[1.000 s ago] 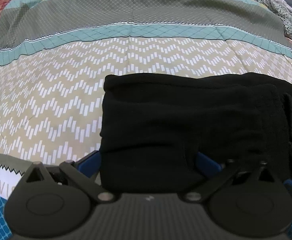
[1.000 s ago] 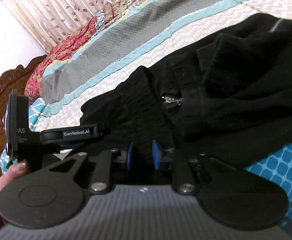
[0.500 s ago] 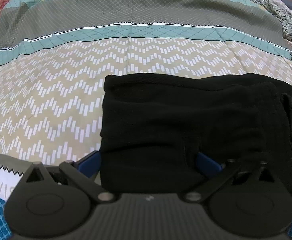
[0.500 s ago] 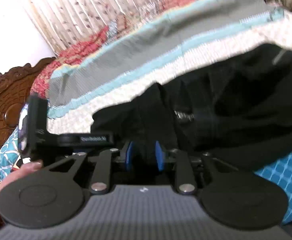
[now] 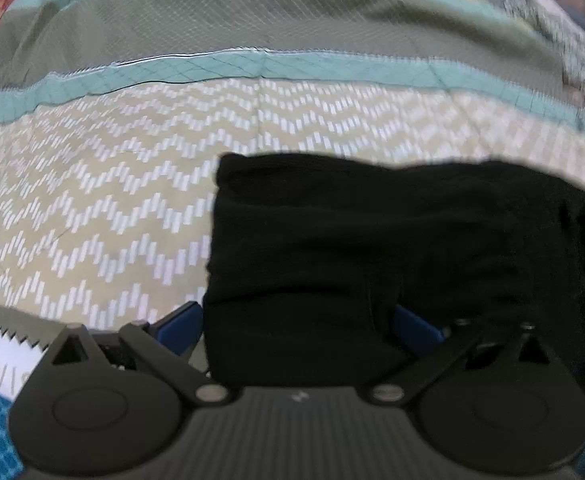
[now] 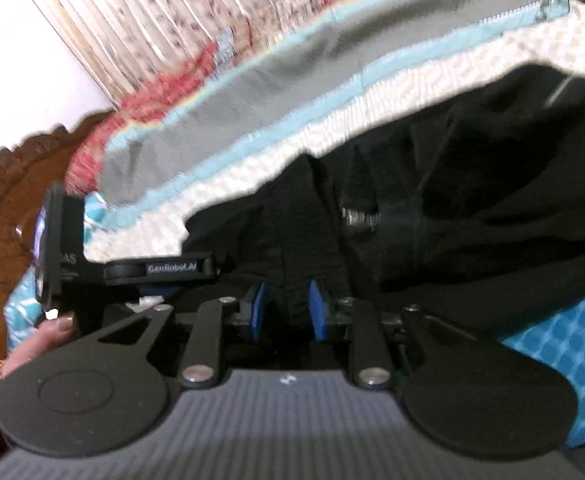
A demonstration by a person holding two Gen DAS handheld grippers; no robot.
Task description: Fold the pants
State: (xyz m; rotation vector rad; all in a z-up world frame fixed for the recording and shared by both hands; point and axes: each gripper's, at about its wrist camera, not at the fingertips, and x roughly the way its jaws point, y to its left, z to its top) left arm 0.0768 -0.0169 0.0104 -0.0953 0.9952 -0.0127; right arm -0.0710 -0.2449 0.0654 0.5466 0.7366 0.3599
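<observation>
Evidently the pants (image 5: 372, 248) lay part-folded on the bedspread (image 5: 112, 200), black cloth bunched just ahead of both tools. The left gripper (image 5: 298, 318) stood with fingers spread wide, straddling the near edge of the fold, probably to pin or gather it. The right gripper (image 6: 286, 310) had its fingers (image 6: 258, 312) clenched on a raised pleat of pants (image 6: 472, 184), likely for lifting it over.

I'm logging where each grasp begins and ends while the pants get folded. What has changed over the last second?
The right gripper, shut on a ridge of the black knit pants, has lifted it slightly; the view has tilted and blurred. No grasp has begun or ended. The left gripper stays wide open around the folded end of the pants, which still lie on the striped chevron bedspread.
</observation>
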